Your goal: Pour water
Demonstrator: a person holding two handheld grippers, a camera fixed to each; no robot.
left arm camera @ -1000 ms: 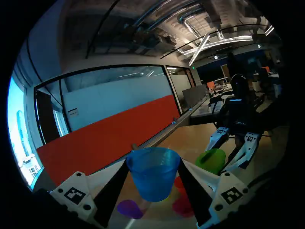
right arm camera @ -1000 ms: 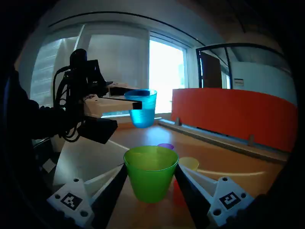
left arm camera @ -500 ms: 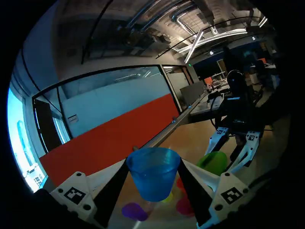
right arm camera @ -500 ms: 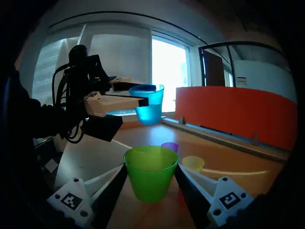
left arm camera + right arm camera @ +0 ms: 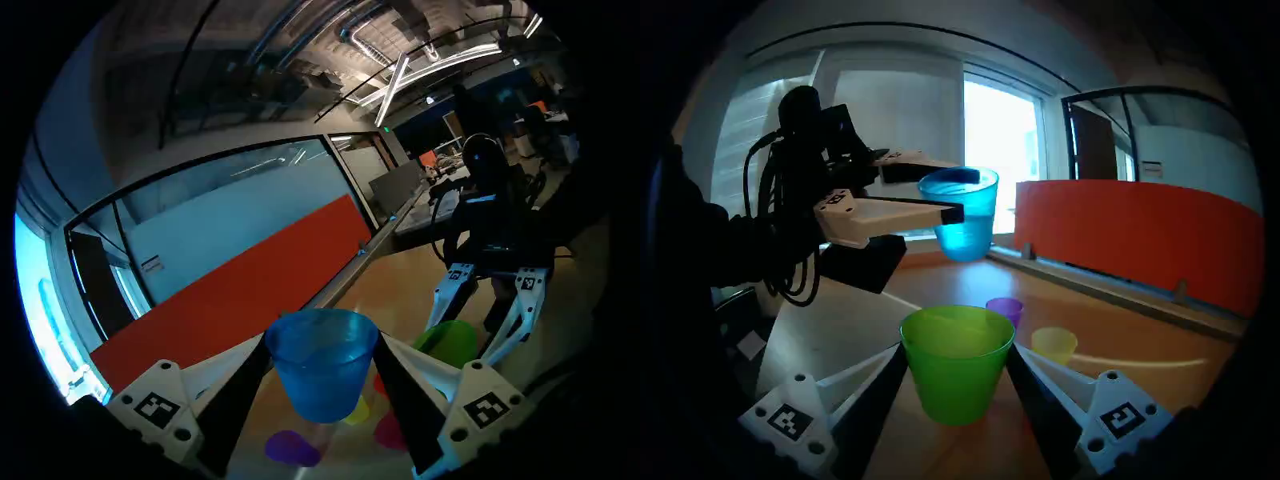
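Note:
My left gripper [image 5: 322, 344] is shut on a translucent blue cup [image 5: 322, 364], held upright in the air between both fingers. My right gripper [image 5: 958, 352] is shut on a green cup [image 5: 958, 364], also upright. In the right gripper view the blue cup [image 5: 964, 214] hangs in the left gripper [image 5: 964, 192], higher than the green cup and a little behind it. In the left gripper view the green cup [image 5: 448, 342] sits in the right gripper [image 5: 468, 340], lower right of the blue cup. Whether either cup holds water I cannot tell.
On the wooden table [image 5: 1136, 352] stand a small purple cup [image 5: 1004, 308] and a yellow cup [image 5: 1054, 342], beyond the green cup. An orange partition [image 5: 1136, 232] runs along the table's far edge. A dark sleeve [image 5: 712, 248] holds the left gripper.
The left gripper has carried the blue cup upward and closer over the green cup; in the right gripper view it shifted right. The green cup has stayed put in the right gripper.

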